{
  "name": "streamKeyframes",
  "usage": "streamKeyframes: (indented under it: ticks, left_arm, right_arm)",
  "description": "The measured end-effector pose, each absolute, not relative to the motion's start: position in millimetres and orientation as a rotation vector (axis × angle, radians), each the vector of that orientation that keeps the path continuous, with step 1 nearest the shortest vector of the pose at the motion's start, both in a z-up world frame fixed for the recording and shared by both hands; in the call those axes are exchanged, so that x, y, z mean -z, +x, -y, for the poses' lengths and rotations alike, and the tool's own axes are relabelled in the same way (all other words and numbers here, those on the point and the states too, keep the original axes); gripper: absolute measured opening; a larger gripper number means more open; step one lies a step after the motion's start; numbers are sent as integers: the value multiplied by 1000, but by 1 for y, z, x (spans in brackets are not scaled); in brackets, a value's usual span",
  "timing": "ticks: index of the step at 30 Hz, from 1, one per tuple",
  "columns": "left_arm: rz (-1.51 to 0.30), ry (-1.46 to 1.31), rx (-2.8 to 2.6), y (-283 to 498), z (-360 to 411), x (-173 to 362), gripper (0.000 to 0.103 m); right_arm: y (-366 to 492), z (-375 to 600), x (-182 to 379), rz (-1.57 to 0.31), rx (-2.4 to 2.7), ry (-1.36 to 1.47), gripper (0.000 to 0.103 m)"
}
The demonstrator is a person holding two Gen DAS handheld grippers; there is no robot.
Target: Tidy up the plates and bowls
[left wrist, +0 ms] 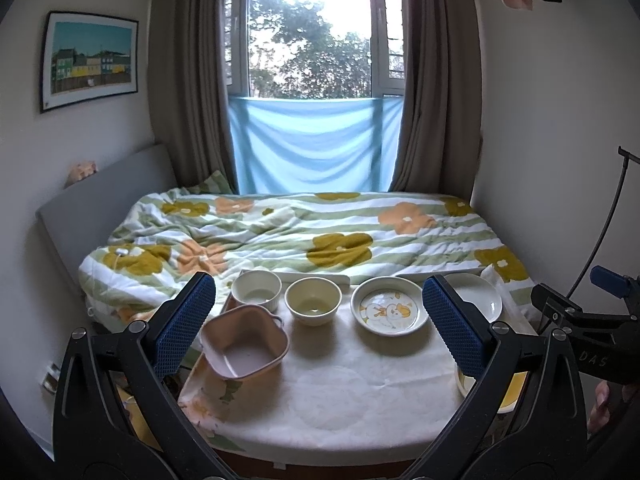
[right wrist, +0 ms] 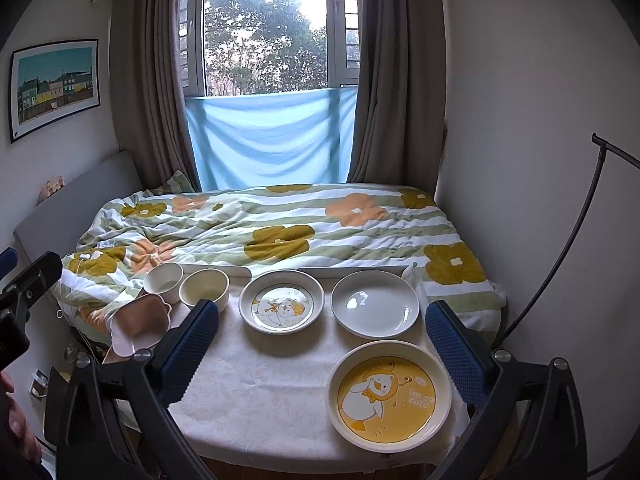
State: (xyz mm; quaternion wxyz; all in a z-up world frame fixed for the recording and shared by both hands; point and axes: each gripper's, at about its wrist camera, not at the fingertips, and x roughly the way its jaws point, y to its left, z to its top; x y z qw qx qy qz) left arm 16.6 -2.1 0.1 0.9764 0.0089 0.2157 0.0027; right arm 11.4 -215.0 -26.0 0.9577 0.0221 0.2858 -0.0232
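Hanging wide and empty, both tools, left tool (left wrist: 318, 320) and right tool (right wrist: 322, 344), faced the desk (right wrist: 256, 392); left of the duck plate (right wrist: 281, 306), the pink bowl (right wrist: 138, 326) overhung the desk's edge and looked liable to tip off if nudged.

place: home bedroom | mid-frame: bed (right wrist: 280, 232) under flowered duvet | top centre: curtained window (right wrist: 264, 36) facing trees | upper left: framed picture (right wrist: 54, 88) on wall | foreground: cloth-covered table (right wrist: 256, 392) with crockery

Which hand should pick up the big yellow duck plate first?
Probably the right. The large round yellow duck plate lies close in front of the open right gripper, toward its right-hand jaw. From the open left gripper, it is only a sliver at the table's right edge.
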Motion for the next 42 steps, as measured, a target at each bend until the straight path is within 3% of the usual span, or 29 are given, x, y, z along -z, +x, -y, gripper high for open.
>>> streamKeyframes:
  ticks: [42]
  left_arm:
    - [-408, 47, -35, 15, 1, 1, 103]
  right_arm:
    - [15, 213, 29, -582, 44, 43, 103]
